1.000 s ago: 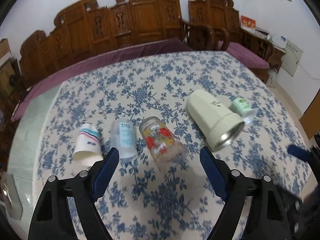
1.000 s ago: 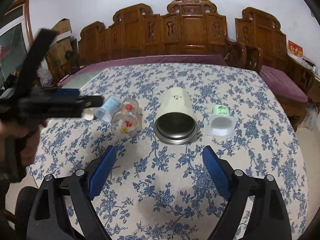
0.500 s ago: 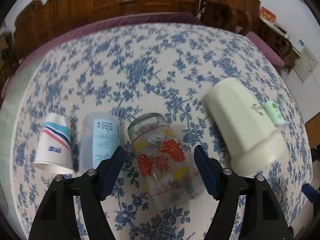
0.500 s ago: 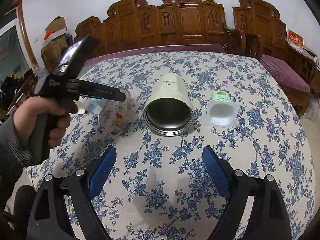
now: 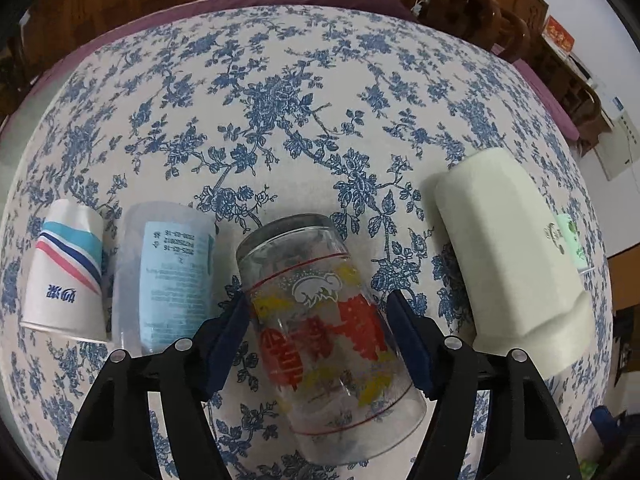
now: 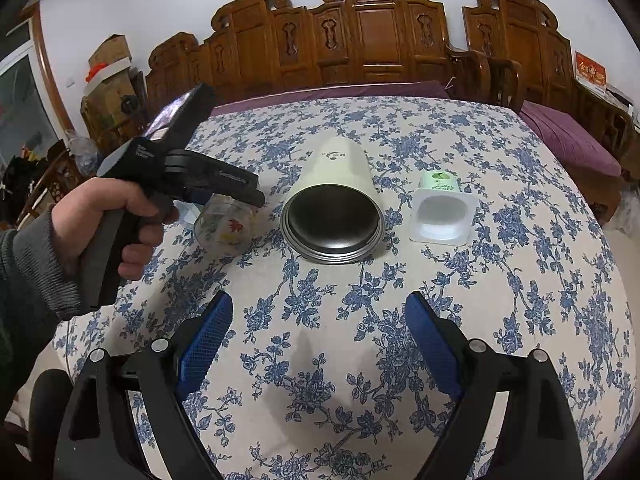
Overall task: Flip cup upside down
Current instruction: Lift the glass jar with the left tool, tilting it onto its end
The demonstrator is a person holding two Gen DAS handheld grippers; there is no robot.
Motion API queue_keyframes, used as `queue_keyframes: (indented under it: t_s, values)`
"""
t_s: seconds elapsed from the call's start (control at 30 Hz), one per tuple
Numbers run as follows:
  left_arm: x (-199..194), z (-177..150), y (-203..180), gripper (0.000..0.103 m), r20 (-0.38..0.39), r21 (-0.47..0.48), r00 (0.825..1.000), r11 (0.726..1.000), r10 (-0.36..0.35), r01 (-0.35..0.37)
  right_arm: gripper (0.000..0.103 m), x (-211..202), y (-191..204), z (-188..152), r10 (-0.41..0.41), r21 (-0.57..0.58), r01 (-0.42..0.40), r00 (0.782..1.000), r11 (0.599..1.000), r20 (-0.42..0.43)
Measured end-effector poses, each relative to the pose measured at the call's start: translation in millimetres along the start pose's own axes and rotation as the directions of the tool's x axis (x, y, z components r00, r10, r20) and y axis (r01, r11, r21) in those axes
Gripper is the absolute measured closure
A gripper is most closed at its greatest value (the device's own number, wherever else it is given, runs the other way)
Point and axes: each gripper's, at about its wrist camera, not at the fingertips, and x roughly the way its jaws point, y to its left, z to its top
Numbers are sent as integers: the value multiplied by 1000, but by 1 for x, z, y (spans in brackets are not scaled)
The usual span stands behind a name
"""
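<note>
A clear glass cup (image 5: pixel 320 312) with red and yellow print lies on its side on the flowered tablecloth, mouth toward me. My left gripper (image 5: pixel 318 320) is open and straddles it, one blue pad on each side; the left pad looks close to the glass. In the right wrist view the glass cup (image 6: pixel 224 226) lies under the left gripper (image 6: pixel 244 196). My right gripper (image 6: pixel 318 344) is open and empty above bare cloth near the front.
A paper cup (image 5: pixel 64 272) and a clear plastic cup (image 5: pixel 168 272) lie left of the glass. A cream steel tumbler (image 6: pixel 334 216) and a small white yogurt cup (image 6: pixel 442 216) lie to its right. Wooden chairs (image 6: pixel 360 40) stand behind the table.
My left gripper has moved forward and down over the glass cup, so its pads now flank the glass. My right gripper has barely moved.
</note>
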Motion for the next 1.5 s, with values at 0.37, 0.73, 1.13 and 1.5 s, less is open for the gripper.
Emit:
queue_keyframes:
  t_s: [0.37,0.73,1.13,1.5]
  values:
    - [-5,-16,-11,48,25,102,999,994,45,-47,13,-12,1,0,-11,-2,11,1000,1000,15]
    - [-66,-81,-26,48,84,203,996,979,-35,17,13,-37,5,-5,-36,-19,37,999,999,37]
    - [-66,-145,-41,48,54,197,995,977,-89,77,13,-73,0,-17,-82,-32,84,995,996,54]
    - [-50,-159,-40,47,23,166,996,983,-83,78,13,-88,1,-23,-105,-22,107,993,994,59]
